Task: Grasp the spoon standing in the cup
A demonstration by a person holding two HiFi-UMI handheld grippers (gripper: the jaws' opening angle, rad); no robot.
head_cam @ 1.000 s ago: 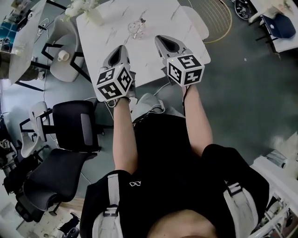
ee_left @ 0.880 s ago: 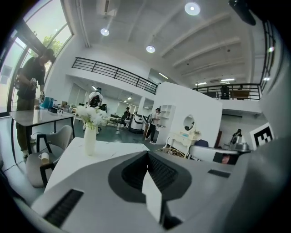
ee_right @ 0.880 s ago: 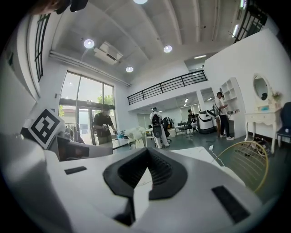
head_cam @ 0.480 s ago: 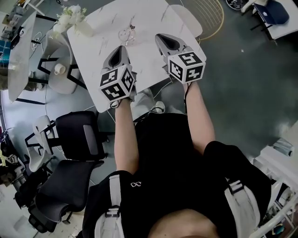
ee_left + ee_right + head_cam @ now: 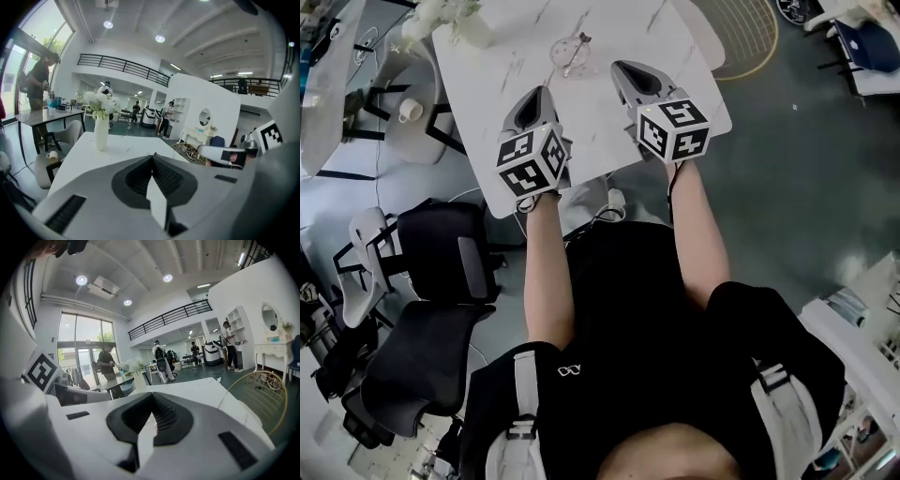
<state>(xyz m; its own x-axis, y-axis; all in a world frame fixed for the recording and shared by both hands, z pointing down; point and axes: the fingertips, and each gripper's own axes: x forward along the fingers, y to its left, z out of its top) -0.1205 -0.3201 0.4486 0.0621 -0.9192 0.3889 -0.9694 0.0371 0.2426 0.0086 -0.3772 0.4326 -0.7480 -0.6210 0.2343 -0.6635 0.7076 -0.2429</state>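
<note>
A clear glass cup [image 5: 564, 53] stands on the white marble table [image 5: 609, 23], with a spoon [image 5: 575, 49] leaning in it. My left gripper [image 5: 545, 93] hovers over the table's near part, a short way this side of the cup, and its jaws are shut and empty. My right gripper [image 5: 620, 67] is to the right of the cup at about the same depth, also shut on nothing. In the left gripper view the closed jaws [image 5: 152, 157] hide the cup. The right gripper view shows closed jaws [image 5: 152, 395] over the tabletop.
A white vase of flowers [image 5: 472, 31] stands at the table's far left corner. A grey chair holding a paper cup [image 5: 411, 110] is to the left, black office chairs [image 5: 450, 258] at lower left, and a gold wire chair [image 5: 741, 37] to the right. People stand in the background.
The head view has swung a little, so the table and cup sit differently in the frame. Both grippers stay shut above the table's near part, short of the cup.
</note>
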